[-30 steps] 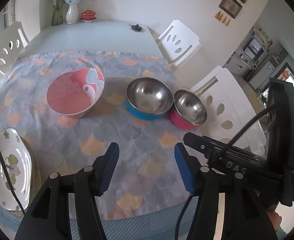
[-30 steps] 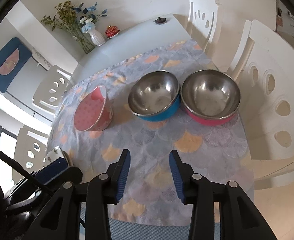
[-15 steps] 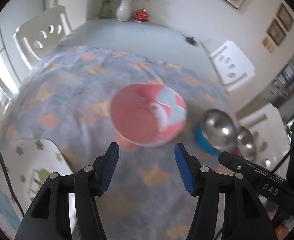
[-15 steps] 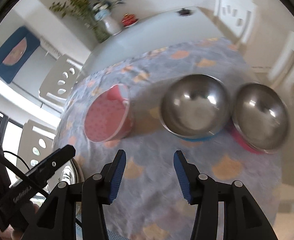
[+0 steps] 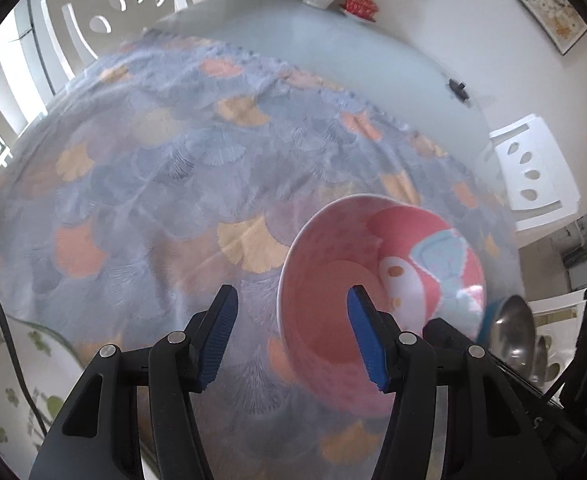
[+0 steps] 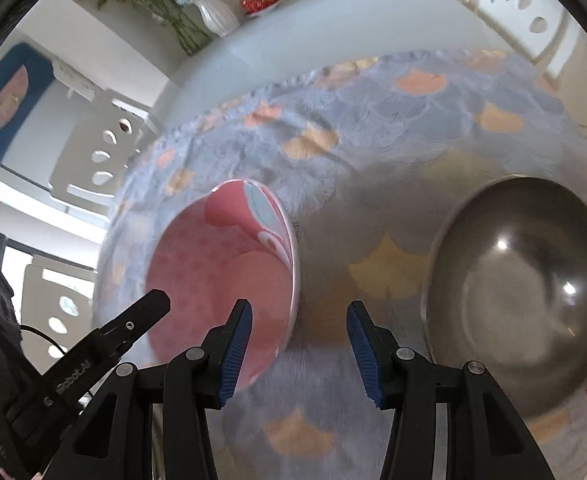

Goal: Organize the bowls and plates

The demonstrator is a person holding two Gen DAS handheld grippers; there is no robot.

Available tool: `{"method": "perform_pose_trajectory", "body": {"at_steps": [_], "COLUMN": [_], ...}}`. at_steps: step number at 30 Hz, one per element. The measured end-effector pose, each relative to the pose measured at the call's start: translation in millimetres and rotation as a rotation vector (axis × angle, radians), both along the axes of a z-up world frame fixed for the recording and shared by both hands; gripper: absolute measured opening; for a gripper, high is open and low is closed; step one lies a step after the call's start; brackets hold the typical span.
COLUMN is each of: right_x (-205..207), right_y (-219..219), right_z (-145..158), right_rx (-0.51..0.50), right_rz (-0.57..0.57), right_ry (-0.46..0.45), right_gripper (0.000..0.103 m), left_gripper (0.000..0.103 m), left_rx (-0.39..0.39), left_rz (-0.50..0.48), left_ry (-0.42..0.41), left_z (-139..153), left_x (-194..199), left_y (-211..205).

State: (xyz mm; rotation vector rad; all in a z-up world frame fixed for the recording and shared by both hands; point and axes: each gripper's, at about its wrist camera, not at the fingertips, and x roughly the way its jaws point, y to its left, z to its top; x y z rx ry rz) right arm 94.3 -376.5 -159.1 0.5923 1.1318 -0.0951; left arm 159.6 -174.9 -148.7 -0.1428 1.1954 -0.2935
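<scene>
Where it sits: the pink bowl (image 5: 381,280) rests on the scale-patterned cloth (image 5: 165,184) that covers the bench (image 5: 333,40), toward the near edge.
Bowl look: pink inside, pale rim, with a white, blue and red cartoon figure on one inner wall; both views are blurred.
Neighbour: a steel bowl (image 6: 521,292) stands just beside it on the cloth, apart from it; in the left view its blue outer wall shows.
Plate: a white plate (image 5: 17,364) with green leaf prints lies at the cloth's near left corner.
Left hand-held gripper (image 5: 291,338): jaws about half apart and closing; the bowl's near rim lies between the blue pads, one pad over the bowl's inside, the other outside; contact cannot be told.
Right hand-held gripper (image 6: 299,354): released, about half apart, straddling the bowl's right rim, with bare cloth between the pads and nothing gripped.
</scene>
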Motion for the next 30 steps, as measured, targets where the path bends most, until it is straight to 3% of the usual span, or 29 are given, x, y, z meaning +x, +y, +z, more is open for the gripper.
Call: {"method": "perform_pose_trajectory", "body": {"at_steps": [2,3,6,8,12,15,20,26,30], "right_x": [7,11,17,19,14,7,-16,-72,-111], "right_y": [6,8,15,18,25,24,27,30,32], "right_z": [-2,-2,-5,-10,-8,-2,26,53,40], "right_rx": [-0.055,-0.087,-0.133,-0.11,-0.152,-0.125,-0.125,-0.151,-0.148], "right_rz": [0.022,0.033,0.056,0.066,0.076,0.062,0.042,0.064,0.07], "right_ry": [-0.004,-0.001,0.014,0.02,0.003,0.003,-0.034,-0.015,0.049], "right_gripper": [0.046,0.044,0.028,0.013,0.012,0.012,0.012,0.013,0.014], "left_gripper": [0.05,0.043,0.02,0.016,0.015,0.015,0.015,0.015,0.015], "left_rx": [0.0,0.001,0.005,0.012,0.003,-0.017,-0.036,-0.047,-0.022], "left_rz": [-0.006,-0.01,-0.032,-0.037,-0.041,-0.055,-0.075,-0.146,-0.189], "left_ry": [0.007,0.011,0.04,0.046,0.015,-0.004,-0.043,-0.051,-0.014], "left_z": [-6,-7,-15,-18,-10,3,29,47,34], "left_x": [3,3,5,6,1,-8,-31,-84,-124], "left_y": [-3,-5,-10,-12,-8,-5,0,1,-2]}}
